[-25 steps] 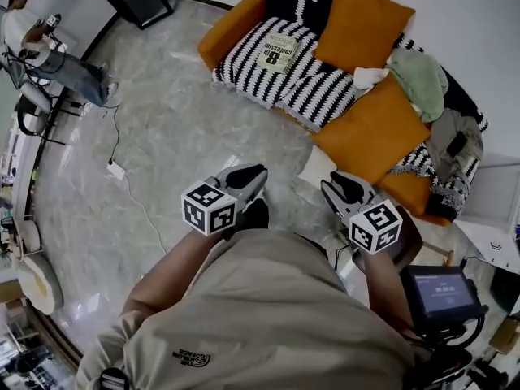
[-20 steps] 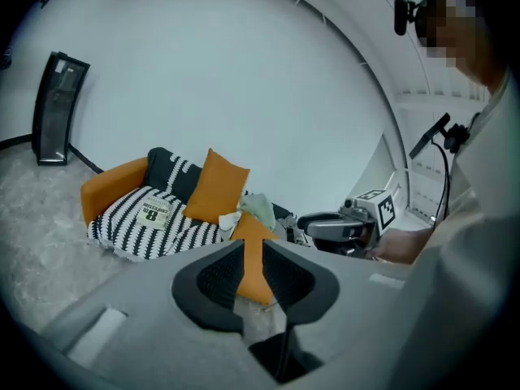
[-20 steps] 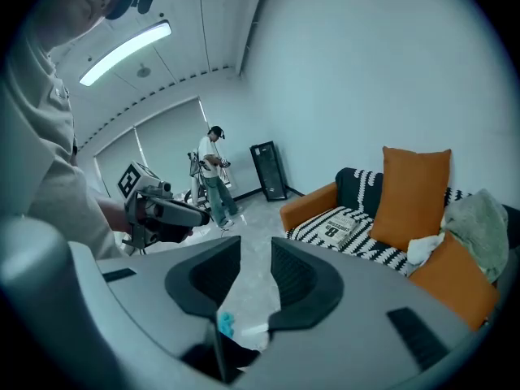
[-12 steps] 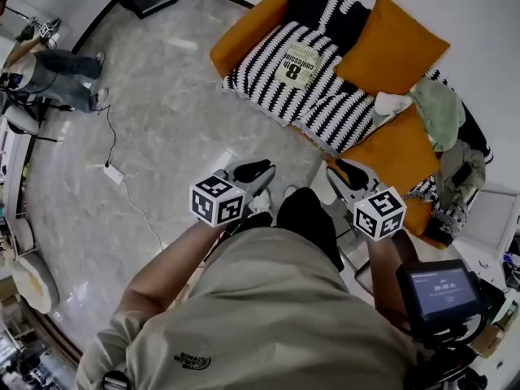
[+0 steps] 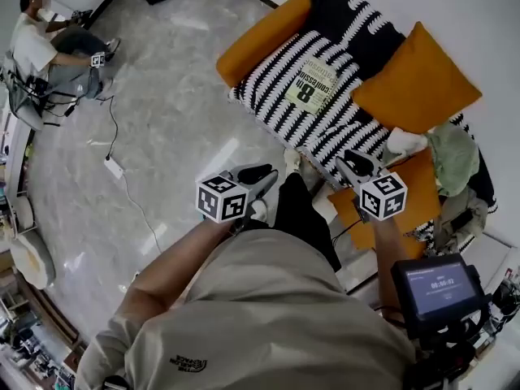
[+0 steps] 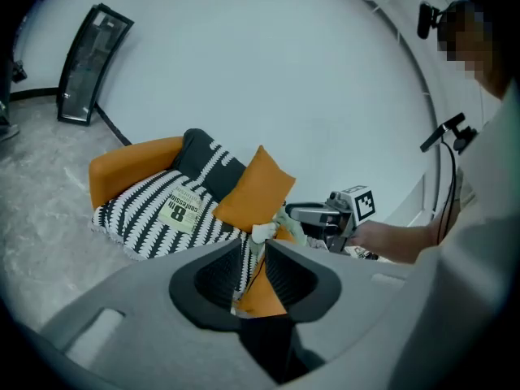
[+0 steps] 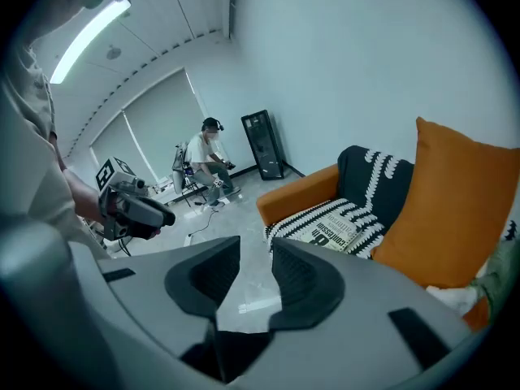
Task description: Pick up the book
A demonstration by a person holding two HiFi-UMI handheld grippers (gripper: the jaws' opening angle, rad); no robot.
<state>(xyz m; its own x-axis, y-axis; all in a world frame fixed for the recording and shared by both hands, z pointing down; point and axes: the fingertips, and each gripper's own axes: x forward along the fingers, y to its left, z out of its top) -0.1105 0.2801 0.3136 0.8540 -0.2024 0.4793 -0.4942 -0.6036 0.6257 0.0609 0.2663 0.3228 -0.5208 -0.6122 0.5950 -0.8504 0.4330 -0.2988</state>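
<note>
Book (image 5: 311,88) lies flat on the black-and-white striped blanket (image 5: 272,84) that covers the seat of the orange sofa (image 5: 256,31); cover up, large "8" legible in the print; it sits near the sofa's armrest end, with an orange cushion (image 5: 418,88) just beside it on the far side; nothing rests on top of the book

Left gripper (image 5: 262,173): held out over the marble floor (image 5: 162,128) in front of the sofa, well apart from the book; jaws have just been opening and stand a narrow gap apart; nothing between them, only sofa and cushion seen through the gap in the left gripper view

Right gripper (image 5: 351,158): level with the sofa's front edge, above the striped blanket's lower border and an orange seat cushion (image 5: 410,193); nearer the book than the left one but not touching it; jaws apart, moderate gap, empty; floor shows through the gap in the right gripper view, book up and to the right of the jaw tips

Other items: white cloth (image 5: 404,142) and pale green garment (image 5: 453,157) heaped on the sofa beyond the orange cushion; a small screen (image 5: 439,287) on a mount at the lower right of the head view; a seated person (image 5: 49,47) far across the room; a white power strip (image 5: 114,167) with its cable on the floor
</note>
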